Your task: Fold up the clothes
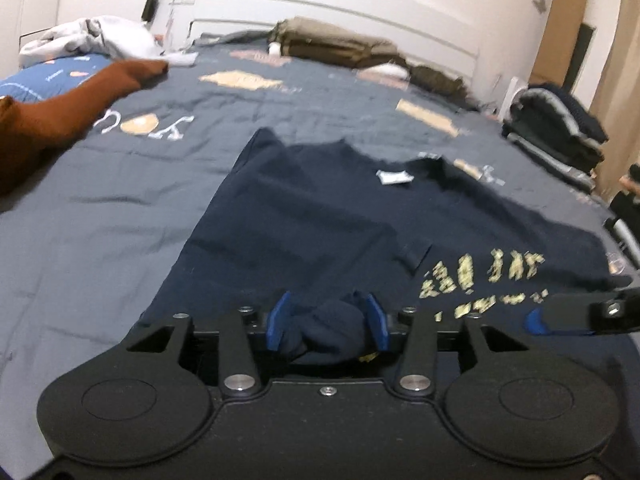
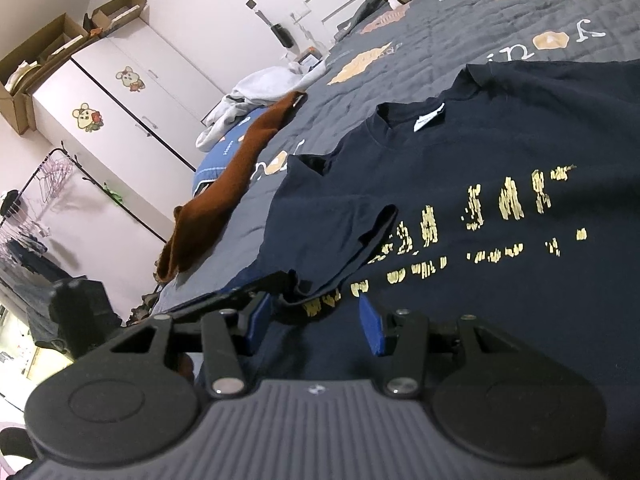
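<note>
Bedspread bears navy T-shirt, hem bunched between left hand-held gripper part-open pads.

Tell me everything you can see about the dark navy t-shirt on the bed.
The navy t-shirt lies mostly flat on the grey quilted bedspread, soft knit by its look, with cracked gold lettering too broken to read. A white label sits at the round collar, which points toward the headboard. One sleeve is folded in over the body. The left gripper has bunched hem fabric between its blue pads; the right gripper, jaws apart, sits at the same near edge.
</note>
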{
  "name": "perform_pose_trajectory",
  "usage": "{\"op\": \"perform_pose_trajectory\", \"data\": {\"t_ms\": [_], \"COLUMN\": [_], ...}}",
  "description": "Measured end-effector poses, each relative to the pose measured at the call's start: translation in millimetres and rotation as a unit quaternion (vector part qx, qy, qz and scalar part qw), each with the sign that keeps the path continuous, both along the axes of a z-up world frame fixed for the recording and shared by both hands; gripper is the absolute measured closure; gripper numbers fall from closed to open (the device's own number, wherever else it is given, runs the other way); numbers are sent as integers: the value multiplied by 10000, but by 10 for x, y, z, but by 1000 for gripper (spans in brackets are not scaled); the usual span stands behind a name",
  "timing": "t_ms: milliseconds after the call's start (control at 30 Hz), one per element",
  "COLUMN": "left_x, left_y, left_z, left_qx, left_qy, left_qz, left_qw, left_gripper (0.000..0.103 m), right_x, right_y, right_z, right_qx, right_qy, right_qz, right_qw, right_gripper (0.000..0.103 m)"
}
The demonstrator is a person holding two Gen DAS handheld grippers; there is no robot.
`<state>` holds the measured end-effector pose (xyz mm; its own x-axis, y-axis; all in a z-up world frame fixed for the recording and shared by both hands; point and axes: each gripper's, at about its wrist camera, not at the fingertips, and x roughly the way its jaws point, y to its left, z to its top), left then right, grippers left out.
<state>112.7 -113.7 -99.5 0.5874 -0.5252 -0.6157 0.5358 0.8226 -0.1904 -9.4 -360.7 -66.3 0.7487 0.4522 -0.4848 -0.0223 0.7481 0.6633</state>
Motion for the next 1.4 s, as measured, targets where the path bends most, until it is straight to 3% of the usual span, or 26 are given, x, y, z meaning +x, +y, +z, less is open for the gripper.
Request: {"op": "perform_pose_trajectory", "data": {"t_ms": [100, 233, 333, 567, 767, 833, 900, 967, 1167, 1200, 1233, 1300, 1400], "left_x": [-16, -60, -96, -289, -305, -310, -315, -326, -411, -420, -418, -392, -380], "left_y": [20, 71, 133, 256, 241, 236, 231, 204, -48, -72, -80, -58, -10], "left_z": [-7, 46, 100, 198, 275, 300, 326, 325, 112, 81, 51, 16, 29], "left_qx": [50, 174, 275, 699, 399, 299, 199, 195, 960, 1061, 1122, 1165, 1113], "left_qy": [78, 197, 299, 447, 84, -38, -159, -271, -489, -463, -413, -275, -233], "left_qz": [-125, -393, -591, -1270, -1062, -991, -921, -890, -1103, -1097, -1088, -1089, -1069], "left_qw": [9999, 9989, 9974, 9884, 9935, 9946, 9954, 9955, 9880, 9872, 9868, 9868, 9878], "left_gripper": [62, 84, 91, 91, 88, 68, 57, 57, 57, 60, 71, 84, 86], "right_x": [-6, -9, -16, 2, -1, 0, 6, 8, 63, 82, 107, 178, 370], "right_y": [9, 12, 11, 1, -19, -27, -26, -15, -44, -62, -81, -112, -97], "right_z": [8, 22, 30, 35, 22, 21, 18, 12, 23, 33, 39, 40, 2], "right_qx": [-11, 1, 2, -8, -83, -77, -83, -100, -279, -320, -330, -307, -222], "right_qy": [-13, -27, -35, -10, 23, 21, 22, 20, 26, 21, 25, 52, 110], "right_qz": [28, 34, 29, 47, -7, -35, -49, -42, -127, -165, -198, -248, -284], "right_qw": [10000, 10000, 10000, 10000, 10000, 10000, 10000, 9999, 9995, 9993, 9993, 9992, 9993], "right_gripper": [55, 55, 55, 55, 55, 55, 55, 55, 55, 55, 55, 55, 55]}}
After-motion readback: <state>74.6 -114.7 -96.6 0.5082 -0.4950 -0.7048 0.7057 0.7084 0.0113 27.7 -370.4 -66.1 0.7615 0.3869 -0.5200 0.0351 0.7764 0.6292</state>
